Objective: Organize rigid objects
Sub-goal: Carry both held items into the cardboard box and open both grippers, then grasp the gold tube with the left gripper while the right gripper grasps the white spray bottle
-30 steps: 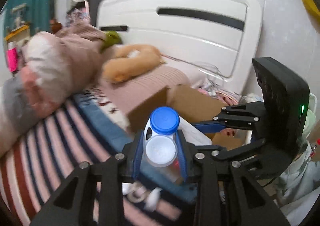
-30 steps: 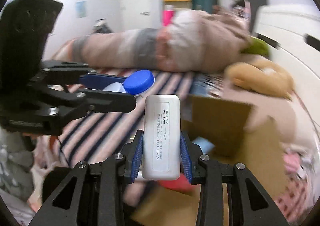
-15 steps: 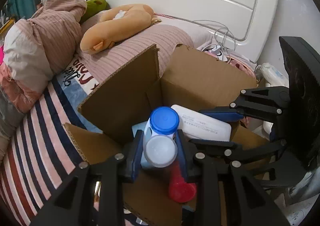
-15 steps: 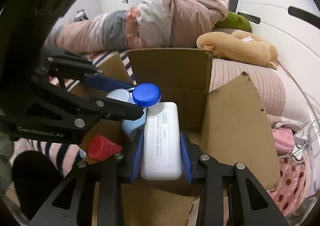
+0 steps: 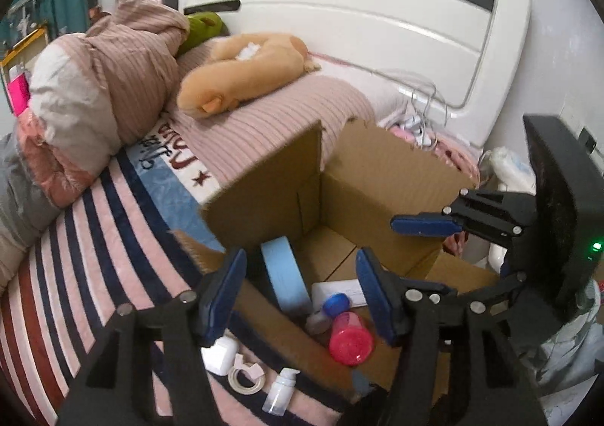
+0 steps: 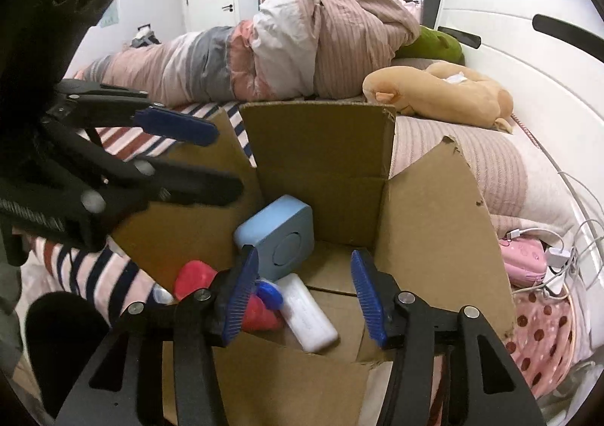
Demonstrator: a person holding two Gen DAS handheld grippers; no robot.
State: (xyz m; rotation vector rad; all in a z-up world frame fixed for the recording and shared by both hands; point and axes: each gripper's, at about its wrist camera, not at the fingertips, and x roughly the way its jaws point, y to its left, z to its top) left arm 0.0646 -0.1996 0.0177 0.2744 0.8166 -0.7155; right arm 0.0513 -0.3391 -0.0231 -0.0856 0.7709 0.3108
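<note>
Both claws hang spread wide over the cardboard box (image 6: 426,207), nothing between their pads. Left gripper (image 5: 302,294) sits above the near wall, and below its gap lie the blue-capped bottle (image 5: 332,307) and the red-pink bottle (image 5: 351,339) on the box floor. Right gripper (image 6: 305,297) hovers just above the white case (image 6: 309,316), which lies flat beside the light blue square case (image 6: 279,237) leaning against the box's left wall. Outside on the striped blanket (image 5: 75,256): a tape roll (image 5: 247,377) and small white bottle (image 5: 281,390).
</note>
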